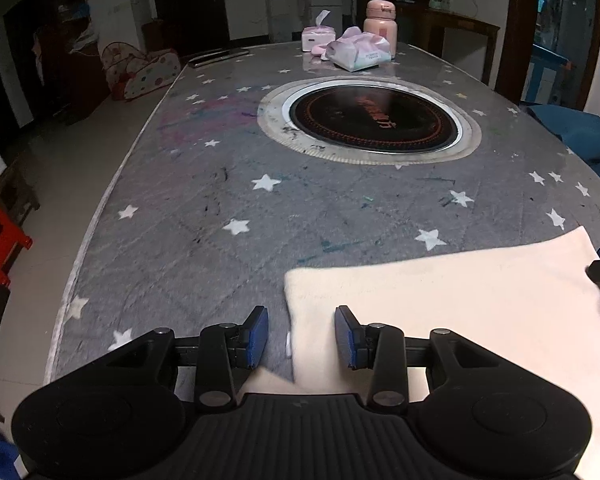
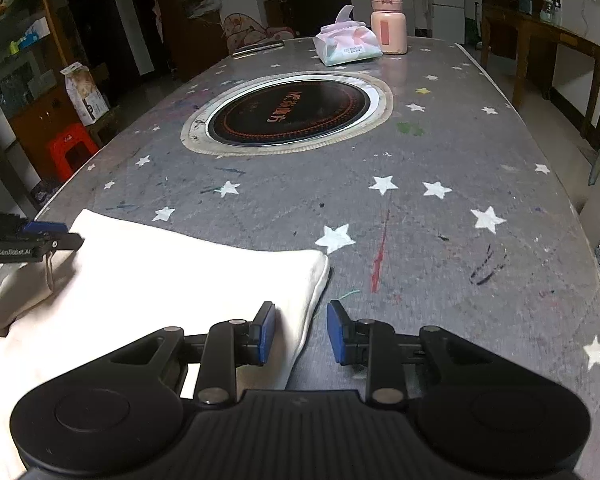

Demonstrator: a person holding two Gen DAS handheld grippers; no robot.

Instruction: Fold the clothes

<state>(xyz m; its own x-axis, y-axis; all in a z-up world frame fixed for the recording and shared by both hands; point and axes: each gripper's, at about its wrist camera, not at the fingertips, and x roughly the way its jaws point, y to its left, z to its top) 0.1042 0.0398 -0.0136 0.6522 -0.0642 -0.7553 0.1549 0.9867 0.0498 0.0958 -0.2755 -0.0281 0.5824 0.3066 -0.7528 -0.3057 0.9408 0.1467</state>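
Both the left gripper [image 1: 301, 336] and right gripper [image 2: 301, 330] are held wide open, empty; the cloth [image 1: 440, 312] edges should probably be pinched evenly before lifting.

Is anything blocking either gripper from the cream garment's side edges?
Nothing visible. The left gripper and right gripper each hang with open jaws over an edge of the cream garment.

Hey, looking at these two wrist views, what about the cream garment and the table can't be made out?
- Cream garment, left wrist view: near part hidden by the left gripper, right side cut off by the edge.
- Same garment, right wrist view: near part hidden by the right gripper; its type is unclear.
- Tissue pack print: too small.
- Cooktop lettering: blurred.
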